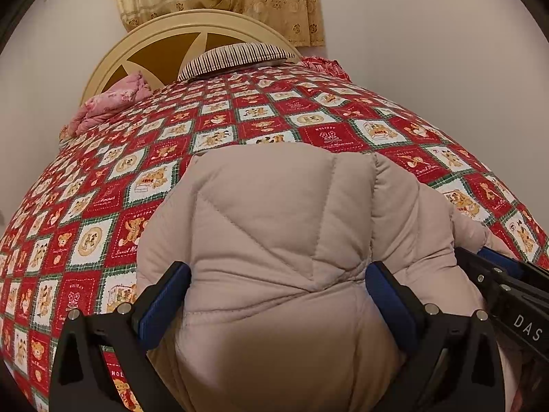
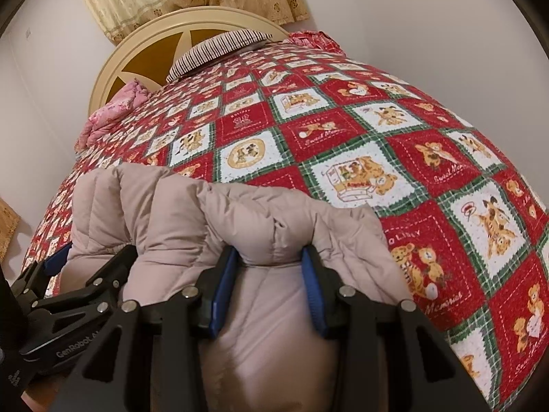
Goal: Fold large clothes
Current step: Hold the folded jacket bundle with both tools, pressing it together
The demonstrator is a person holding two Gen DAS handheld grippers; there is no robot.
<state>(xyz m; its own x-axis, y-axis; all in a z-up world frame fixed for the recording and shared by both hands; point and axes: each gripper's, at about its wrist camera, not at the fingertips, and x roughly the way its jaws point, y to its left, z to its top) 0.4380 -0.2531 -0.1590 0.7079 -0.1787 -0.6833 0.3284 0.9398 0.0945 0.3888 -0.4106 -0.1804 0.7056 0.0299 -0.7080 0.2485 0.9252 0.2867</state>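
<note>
Two claws grip one beige puffer jacket (image 1: 274, 213) — left claw (image 1: 278, 295) wide (bulky fold), right claw (image 2: 271, 285) pinched narrow.

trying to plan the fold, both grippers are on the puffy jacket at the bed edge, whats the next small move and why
Probably lift both together and carry the jacket forward over the quilt. The left gripper and right gripper each pinch a bunched fold, and its bulk sits at the near edge.

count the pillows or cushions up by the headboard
2. The striped pillow lies against the headboard centre; the pink floral cushion sits at its left end. Others may be hidden behind.
</note>
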